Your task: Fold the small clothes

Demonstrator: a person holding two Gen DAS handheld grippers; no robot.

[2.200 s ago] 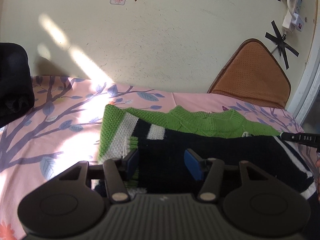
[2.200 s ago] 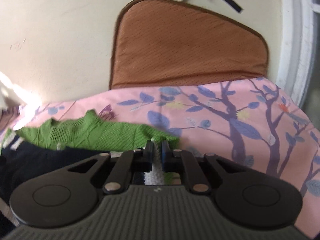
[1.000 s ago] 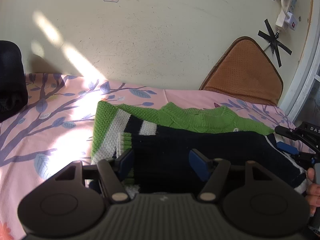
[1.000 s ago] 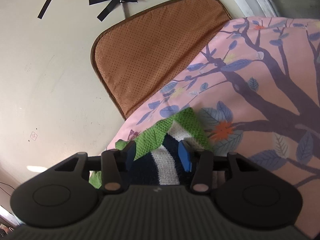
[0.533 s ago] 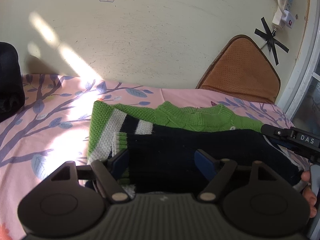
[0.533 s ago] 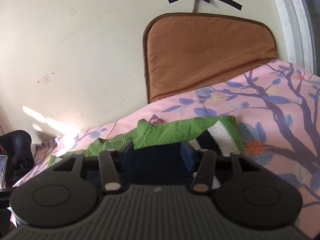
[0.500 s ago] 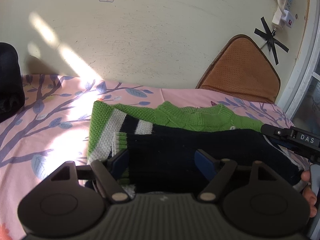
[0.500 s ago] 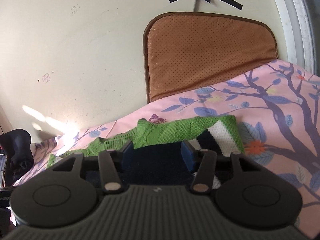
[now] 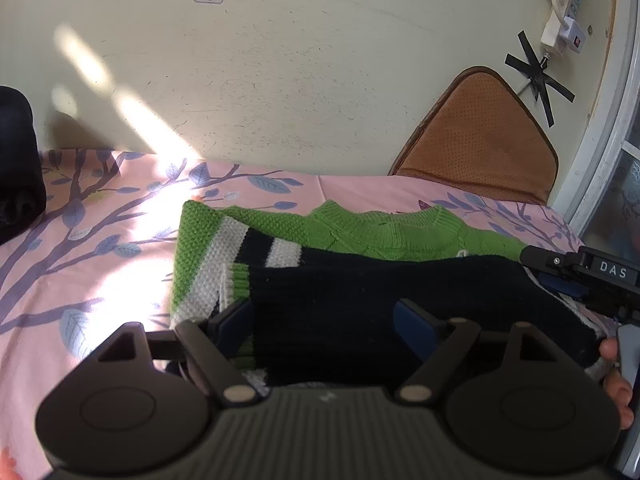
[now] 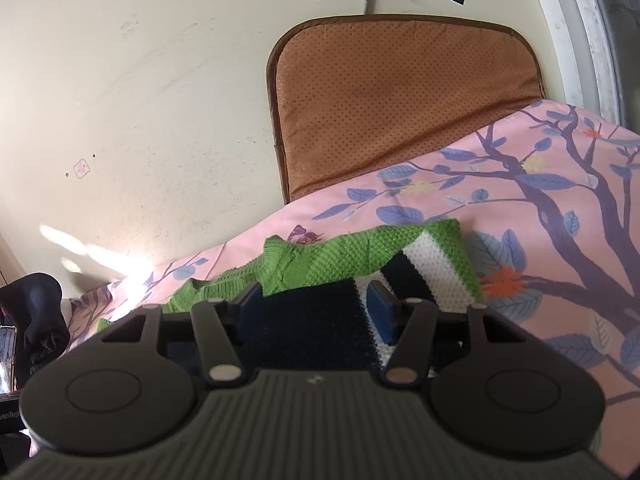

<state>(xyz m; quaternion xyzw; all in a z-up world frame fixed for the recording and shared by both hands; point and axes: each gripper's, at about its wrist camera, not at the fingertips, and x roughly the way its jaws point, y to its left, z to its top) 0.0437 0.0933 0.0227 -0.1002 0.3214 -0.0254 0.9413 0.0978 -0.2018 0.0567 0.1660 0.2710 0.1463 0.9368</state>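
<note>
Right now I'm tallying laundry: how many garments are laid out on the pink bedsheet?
1: a green, white and navy knit sweater, folded in the middle of the bedsheet. A dark bundle at the left edge might be clothing; I cannot tell.

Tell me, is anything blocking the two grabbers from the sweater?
Nothing visible is. The folded sweater lies right under the left gripper and the right gripper. Both have just been opening, with its dark knit between their open jaws.

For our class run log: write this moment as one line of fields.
left tongs: opening, over sweater | right tongs: opening, over sweater | sweater: folded on bedsheet
</note>
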